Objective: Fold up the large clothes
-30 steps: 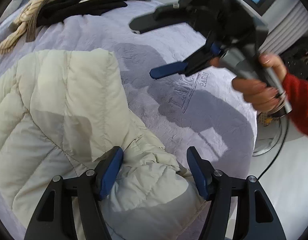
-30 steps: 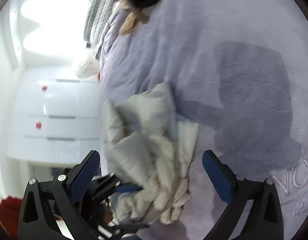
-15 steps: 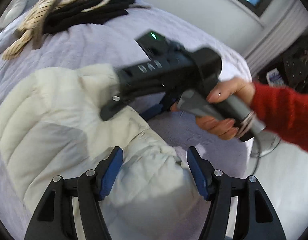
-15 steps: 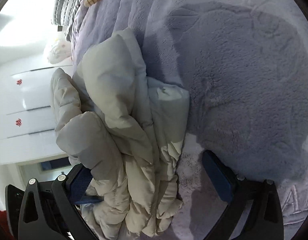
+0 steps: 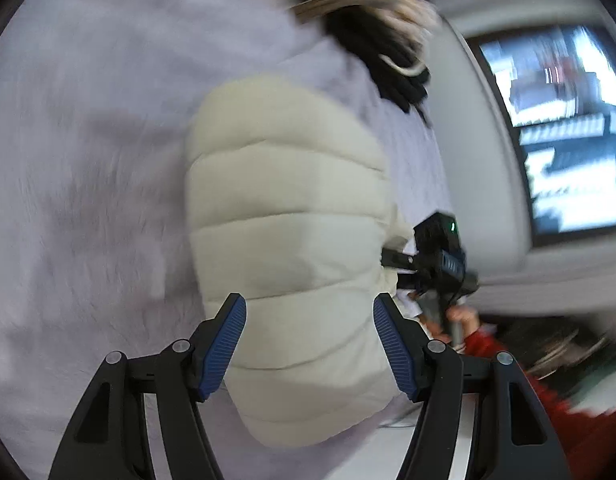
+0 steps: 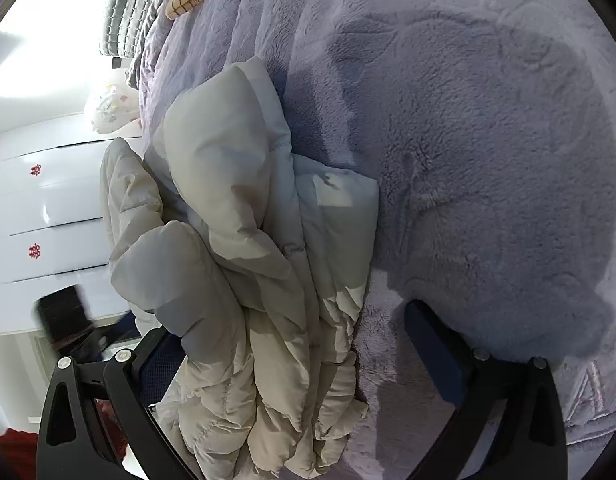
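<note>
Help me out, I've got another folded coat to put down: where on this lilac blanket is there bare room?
Left of the cream puffer jacket in the left wrist view, the blanket lies bare. The right wrist view shows another bare stretch right of the jacket. It is crowded at the far edge, where the dark clothes pile lies.

Bed cover [image 6: 488, 168]: plush lilac fleece, fills most of both views, embossed lettering at lower right of the right wrist view.
Window [image 5: 560, 136]: dark-framed, right side of the left wrist view, bright and blurred.
Wall [image 5: 468, 128]: pale grey, left of the window.
Wardrobe [image 6: 43, 216]: glossy white panels, left of the right wrist view, two small red emblems.
Light: strong glare, upper left of the right wrist view.
</note>
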